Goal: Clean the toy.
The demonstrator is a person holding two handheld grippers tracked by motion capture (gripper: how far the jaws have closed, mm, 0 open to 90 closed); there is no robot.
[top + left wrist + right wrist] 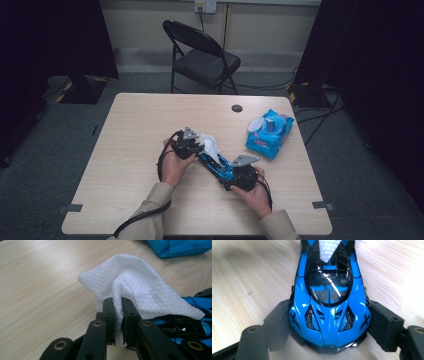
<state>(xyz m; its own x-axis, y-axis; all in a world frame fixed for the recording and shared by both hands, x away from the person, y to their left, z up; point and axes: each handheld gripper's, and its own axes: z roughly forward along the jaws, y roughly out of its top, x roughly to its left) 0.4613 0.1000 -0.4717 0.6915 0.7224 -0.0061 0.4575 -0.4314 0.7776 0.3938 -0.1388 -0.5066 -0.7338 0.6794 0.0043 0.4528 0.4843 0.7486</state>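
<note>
A blue and black toy car (218,165) lies near the middle of the table (140,130). My right gripper (229,172) is closed around one end of the car. In the right gripper view the two jaws press on both flanks of the car (329,302), and my right gripper (329,323) holds it from behind. My left gripper (199,147) is shut on a white textured wipe (210,145). The wipe (135,282) bunches up from between the jaws of my left gripper (117,301) and drapes over the far end of the car (197,312). The wipe's corner (328,248) rests on the car's roof.
A blue pack of wet wipes (270,132) with its lid flipped up lies to the right of the grippers, and its edge (175,246) shows in the left gripper view. A round cable hole (237,108) sits near the table's far edge. A black folding chair (202,55) stands beyond the table.
</note>
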